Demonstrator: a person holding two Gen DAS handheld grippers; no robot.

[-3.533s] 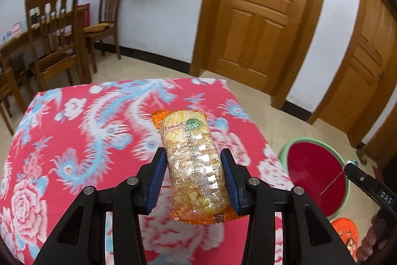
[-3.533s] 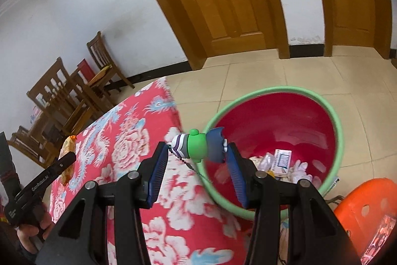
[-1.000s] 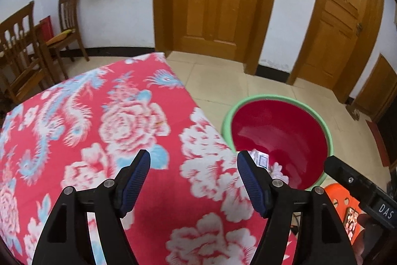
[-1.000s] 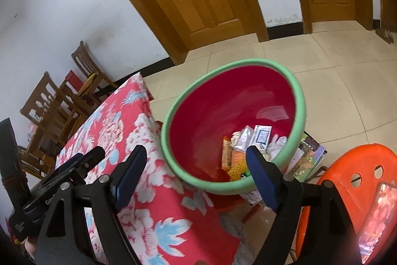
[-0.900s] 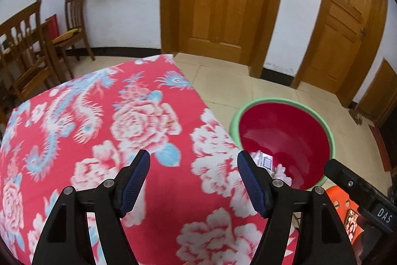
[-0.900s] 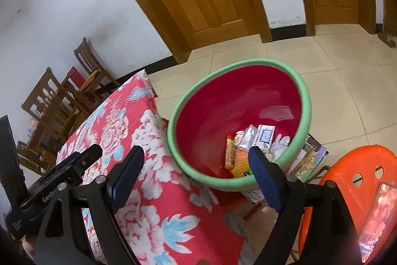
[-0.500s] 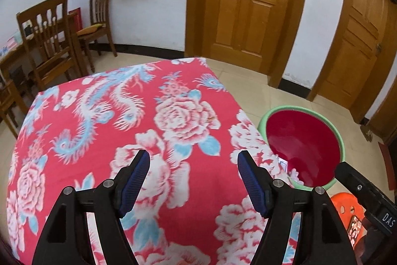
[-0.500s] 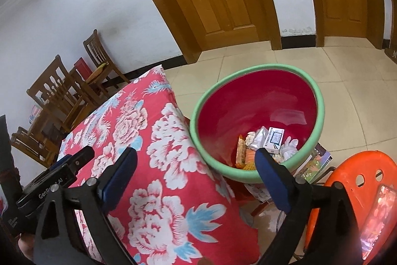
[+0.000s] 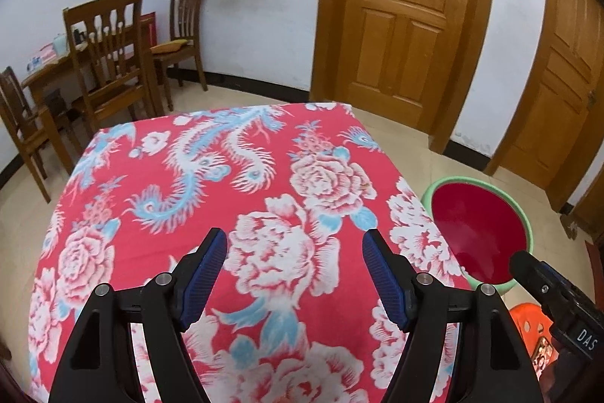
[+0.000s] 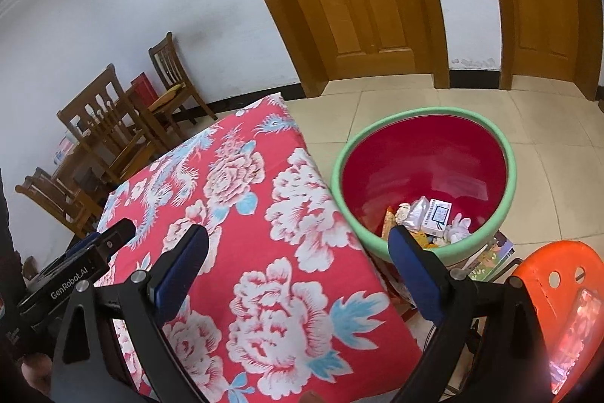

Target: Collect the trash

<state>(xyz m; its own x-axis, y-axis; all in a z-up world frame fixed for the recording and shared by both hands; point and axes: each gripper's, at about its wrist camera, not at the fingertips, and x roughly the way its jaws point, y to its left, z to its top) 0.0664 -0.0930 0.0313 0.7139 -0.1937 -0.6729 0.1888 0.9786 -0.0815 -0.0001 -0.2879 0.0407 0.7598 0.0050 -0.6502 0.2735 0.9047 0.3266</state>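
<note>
1. The left gripper [image 9: 294, 255] hangs over the table's floral tablecloth [image 9: 264, 184], its blue-padded jaws spread apart and nothing between them.
2. Ahead of those jaws the red cloth with white peonies and blue phoenixes lies bare to its far edge.
3. To the right of the left gripper, on the floor beside the table, stands the red basin [image 9: 479, 233] with a green rim; from this view only its red inner wall shows.
4. The right gripper [image 10: 298, 244] is released too: its jaws stand very wide, one pad over the cloth, the other in front of the basin's near rim, and they hold nothing.
5. Ahead and to the right of the right gripper, the trash sits at the bottom of the basin [image 10: 422, 153]: a white box with a blue label [image 10: 437, 216], a silvery wrapper [image 10: 415, 214], an orange snack packet [image 10: 389, 220] and a small white piece [image 10: 457, 227], all piled together and touching.
6. Just right of the right gripper's outer finger stands an orange plastic stool [image 10: 558, 289]; printed papers [image 10: 490, 255] lie on the floor between it and the basin.
7. Beyond the table's far left corner stand wooden chairs [image 9: 109, 63] against the white wall, and wooden doors [image 9: 400, 17] lie straight ahead.
</note>
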